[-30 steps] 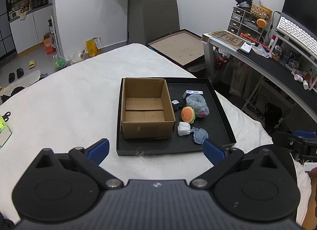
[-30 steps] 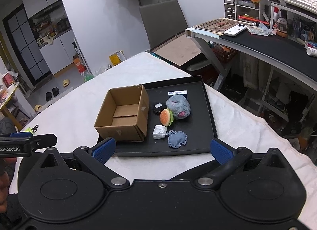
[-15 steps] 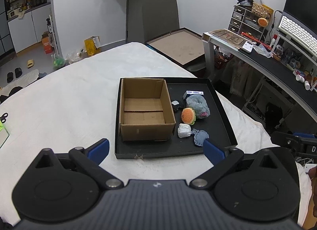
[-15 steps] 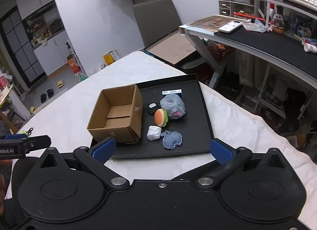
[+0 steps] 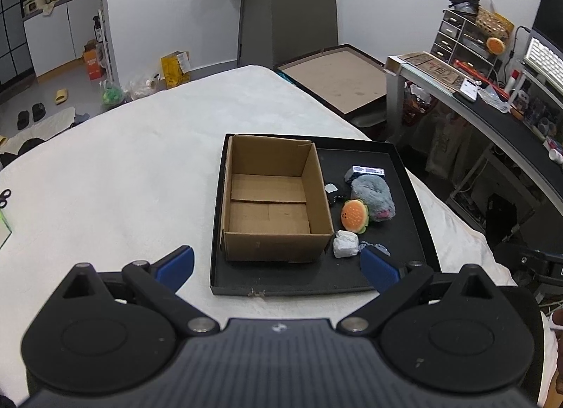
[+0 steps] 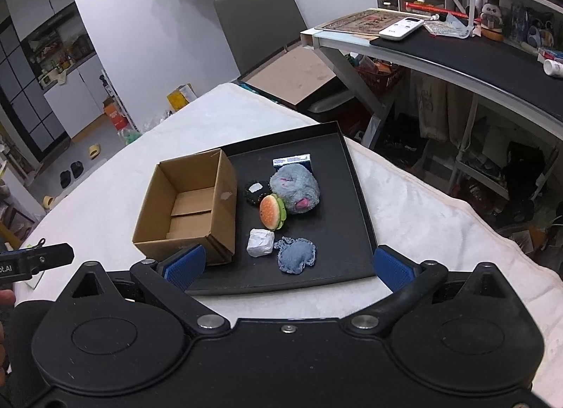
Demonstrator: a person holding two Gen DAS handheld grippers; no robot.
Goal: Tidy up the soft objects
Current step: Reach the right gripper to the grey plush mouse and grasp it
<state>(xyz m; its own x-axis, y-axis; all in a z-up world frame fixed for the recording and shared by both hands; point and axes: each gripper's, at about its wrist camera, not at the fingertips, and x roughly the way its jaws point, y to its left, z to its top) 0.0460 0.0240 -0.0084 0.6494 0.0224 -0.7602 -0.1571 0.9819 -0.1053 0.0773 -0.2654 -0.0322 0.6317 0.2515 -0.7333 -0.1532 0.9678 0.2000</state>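
An empty open cardboard box [image 5: 271, 197] [image 6: 190, 207] stands on the left part of a black tray [image 5: 408, 232] [image 6: 352, 204]. Right of the box lie a grey plush [image 5: 373, 197] [image 6: 295, 190], a burger plush [image 5: 354, 215] [image 6: 271, 211], a white lump [image 5: 345, 243] [image 6: 260, 242], a blue fabric piece [image 6: 296, 254], a small black item [image 6: 254, 191] and a blue-white packet [image 5: 367, 170] [image 6: 292, 160]. My left gripper [image 5: 278, 265] is open and empty above the tray's near edge. My right gripper [image 6: 288, 267] is open and empty, just short of the blue fabric piece.
The tray sits on a white cloth-covered table [image 5: 123, 169]. A desk [image 6: 457, 52] with clutter stands to the right, a grey chair [image 5: 304, 17] and a framed board [image 5: 334, 81] beyond the table. Scissors [image 5: 4, 197] lie at the table's left edge.
Both grippers have moved closer to the tray, so the box and soft objects look larger. Both stay open and empty. Nothing on the tray has moved.
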